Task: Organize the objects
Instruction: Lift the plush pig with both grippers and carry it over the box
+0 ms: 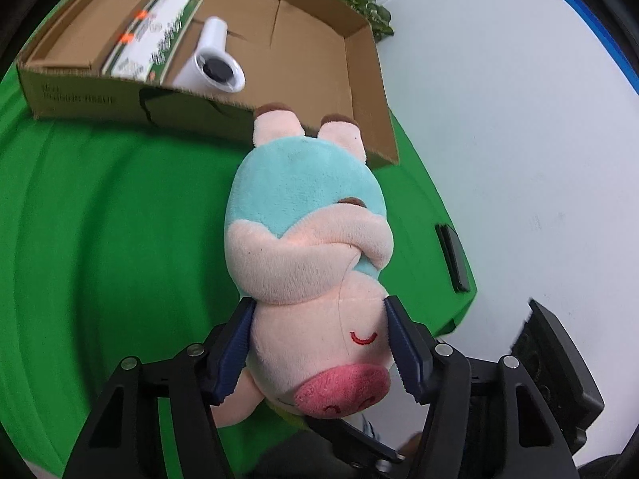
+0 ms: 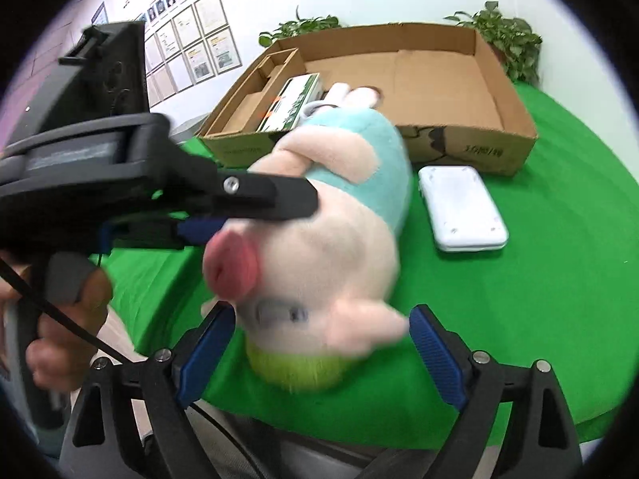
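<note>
My left gripper (image 1: 319, 343) is clamped on the toy pig's (image 1: 307, 239) head, its body stretching toward 12 o'clock, at the cardboard box (image 1: 279, 40). My right gripper (image 2: 319, 355) stands spread, the pig's ear between the fingers.

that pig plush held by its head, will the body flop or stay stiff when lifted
The plush pig will probably sag some: the left gripper dents its soft head. It looks light for its size, being stuffed fabric. The fuzzy cloth should grip the ribbed pads, so slipping seems unlikely.

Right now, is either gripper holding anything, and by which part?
The left gripper holds the plush pig by its head, fingers pressed on either side. The right gripper is open and holds nothing.
</note>
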